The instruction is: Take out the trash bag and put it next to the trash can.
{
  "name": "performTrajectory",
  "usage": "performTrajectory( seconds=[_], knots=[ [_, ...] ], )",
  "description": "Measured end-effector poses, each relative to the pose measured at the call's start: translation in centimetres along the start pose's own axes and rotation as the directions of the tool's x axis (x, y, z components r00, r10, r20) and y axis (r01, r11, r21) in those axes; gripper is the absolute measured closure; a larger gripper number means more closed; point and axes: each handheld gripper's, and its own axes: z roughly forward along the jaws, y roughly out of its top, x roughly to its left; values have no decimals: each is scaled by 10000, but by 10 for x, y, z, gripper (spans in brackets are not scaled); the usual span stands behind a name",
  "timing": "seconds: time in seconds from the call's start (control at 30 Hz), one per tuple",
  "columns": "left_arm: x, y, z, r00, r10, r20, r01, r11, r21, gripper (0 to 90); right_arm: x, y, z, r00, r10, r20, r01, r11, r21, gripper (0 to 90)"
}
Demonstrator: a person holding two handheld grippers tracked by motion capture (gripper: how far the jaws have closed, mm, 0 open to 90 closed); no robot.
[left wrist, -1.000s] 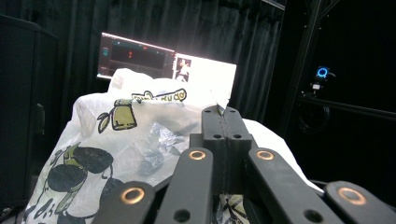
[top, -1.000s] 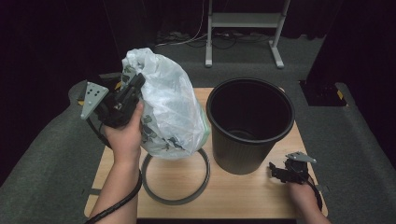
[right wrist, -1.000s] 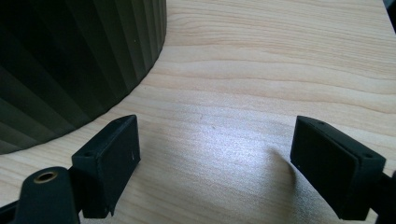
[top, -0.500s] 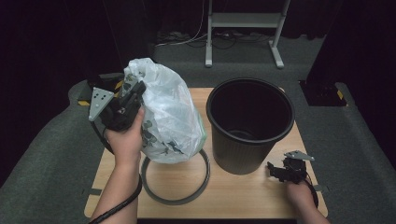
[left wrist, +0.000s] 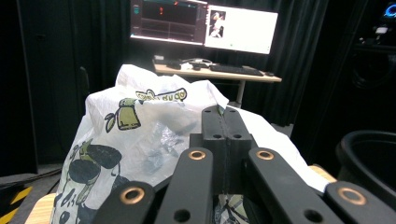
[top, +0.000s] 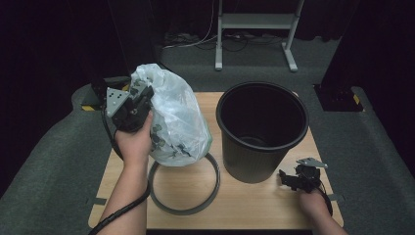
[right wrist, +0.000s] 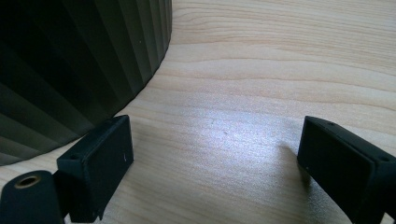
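Table [top: 274, 205]: wooden top, everything sits on it or hangs over it.

Bin [top: 263, 129]: black, ribbed, upright at centre-right, no liner in it; inside looks empty as far as the high view shows. Also seen in the right gripper view [right wrist: 70, 65] as a ribbed wall just beside the jaws.

Bag [top: 173, 117]: white plastic w/ printed figures, bunched, held up over the table's left part, just left of the bin and above the far edge of the ring. Still outside the bin. In the left gripper view [left wrist: 135, 130] it spreads out behind the jaws.

Ring [top: 185, 185]: grey hoop lying flat near the front edge, between bag and bin, untouched.

Left gripper [top: 134, 100]: jaws pressed together, clamped on a fold of the bag near its top.

Right gripper [top: 293, 178]: low on the table by the bin's base, jaws spread wide w/ nothing between them; they've just been opening.

Progress, my read: early. Bag is lifted and in hand, but it isn't in the bin, its mouth isn't spread over the rim, and the ring isn't fitted. All of that is left.

Vs a second ago: bag and left hand have sunk a bit and drifted toward the front of the table; bin, ring and right hand are in the same spots.
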Motion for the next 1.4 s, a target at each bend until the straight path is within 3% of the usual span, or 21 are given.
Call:
performTrajectory(
  seconds=[0.27, 0.57, 1.0, 1.13, 1.4],
  knots=[
    [11, -13, 12, 9992, -323, -236, 321, 9994, -92, 900, 0, 0, 0, 10000, -7, 0, 7, 10000, 7, 101],
    [12, -24, 30, 9980, -502, -386, 492, 9984, -264, 900, 1, 0, 0, 10000, 13, 43, -13, 10000, 4, 102],
    [1, -36, 69, 9974, -435, -582, 428, 9990, -133, 900, 2, 0, 0, 10000, 32, 6, -32, 10000, 9, 104],
    [-5, -42, 80, 9981, -86, -616, 93, 9999, 106, 900, 2, 0, 0, 10000, -62, -27, 62, 10000, -8, 104],
    [-4, -46, 98, 9938, -92, -1112, 130, 9994, 335, 900, 2, 0, 0, 9999, -140, -56, 140, 9999, -24, 104]
  ],
)
